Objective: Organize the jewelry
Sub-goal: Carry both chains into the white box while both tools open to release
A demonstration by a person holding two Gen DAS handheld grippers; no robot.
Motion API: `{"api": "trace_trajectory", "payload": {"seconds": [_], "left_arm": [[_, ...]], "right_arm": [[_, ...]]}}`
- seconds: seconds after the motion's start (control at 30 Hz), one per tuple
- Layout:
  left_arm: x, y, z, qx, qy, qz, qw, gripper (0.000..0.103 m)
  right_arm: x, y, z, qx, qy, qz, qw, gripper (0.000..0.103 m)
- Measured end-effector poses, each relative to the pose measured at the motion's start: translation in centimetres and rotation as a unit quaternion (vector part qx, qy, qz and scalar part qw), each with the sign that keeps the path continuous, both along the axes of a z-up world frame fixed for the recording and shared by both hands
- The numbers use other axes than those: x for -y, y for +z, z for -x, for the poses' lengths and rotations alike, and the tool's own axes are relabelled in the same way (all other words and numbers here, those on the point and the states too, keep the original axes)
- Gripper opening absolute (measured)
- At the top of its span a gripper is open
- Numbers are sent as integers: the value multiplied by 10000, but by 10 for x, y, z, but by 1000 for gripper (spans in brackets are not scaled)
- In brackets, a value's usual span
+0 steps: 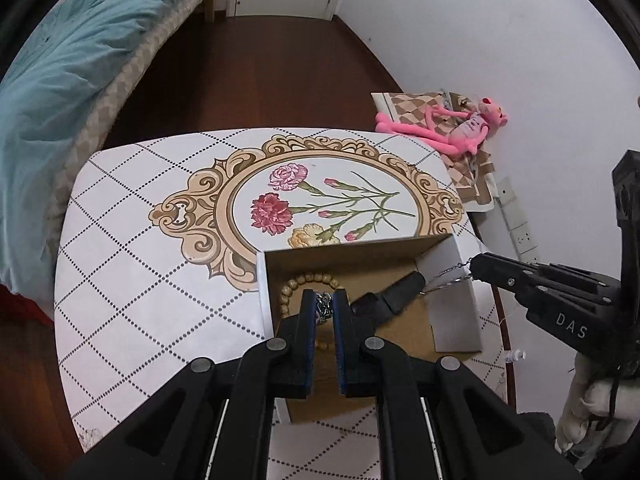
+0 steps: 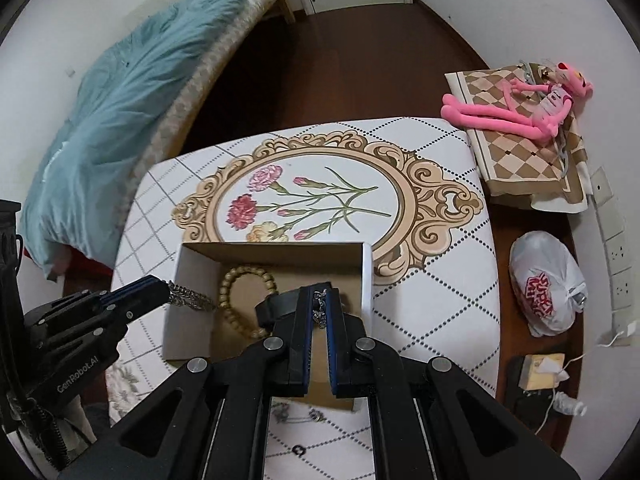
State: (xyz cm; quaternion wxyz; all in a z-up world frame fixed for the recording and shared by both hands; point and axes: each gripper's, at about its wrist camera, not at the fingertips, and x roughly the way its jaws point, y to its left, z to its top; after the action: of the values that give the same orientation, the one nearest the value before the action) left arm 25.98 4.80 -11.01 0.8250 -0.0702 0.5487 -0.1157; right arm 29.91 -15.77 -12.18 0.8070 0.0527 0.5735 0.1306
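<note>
An open cardboard box (image 1: 456,280) (image 2: 192,272) stands on the flower-printed table. A wooden bead bracelet (image 1: 308,280) (image 2: 240,276) lies inside it. My left gripper (image 1: 324,306) (image 2: 166,286) is shut on one end of a silver chain (image 1: 323,307) (image 2: 192,298) over the box. My right gripper (image 2: 320,300) (image 1: 448,276) is shut on the other end of the chain (image 2: 319,308) (image 1: 444,280). The chain hangs between them above the box.
More small silver jewelry (image 2: 296,416) lies on the table in front of the box. A pink plush toy (image 2: 516,108) lies on a checked bag at the right. A white plastic bag (image 2: 548,288) sits on the floor. A bed (image 1: 80,80) is at the left.
</note>
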Motion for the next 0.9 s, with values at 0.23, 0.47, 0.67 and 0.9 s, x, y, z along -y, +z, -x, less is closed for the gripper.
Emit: {"api": "trace_trajectory", "payload": {"seconds": [0.23,0.47,0.67,0.9], "left_arm": [[-4,-2,-13,-131,276,-123,9995,17],[-12,4,-10,26,468,-350,9983,74],[-19,7,4,154,697,-672,9952,101],[-14,3,33,445,816,-1087,9897,103]], "right_arm": [[-5,-12,-13,-232,88,257,9994,7],[-5,-25,-7,-720,104,199,9972,41],[-4,-14,6,-539,42,274,9982,62],[-4,-13,29,-159,-75,958,9952,93]]}}
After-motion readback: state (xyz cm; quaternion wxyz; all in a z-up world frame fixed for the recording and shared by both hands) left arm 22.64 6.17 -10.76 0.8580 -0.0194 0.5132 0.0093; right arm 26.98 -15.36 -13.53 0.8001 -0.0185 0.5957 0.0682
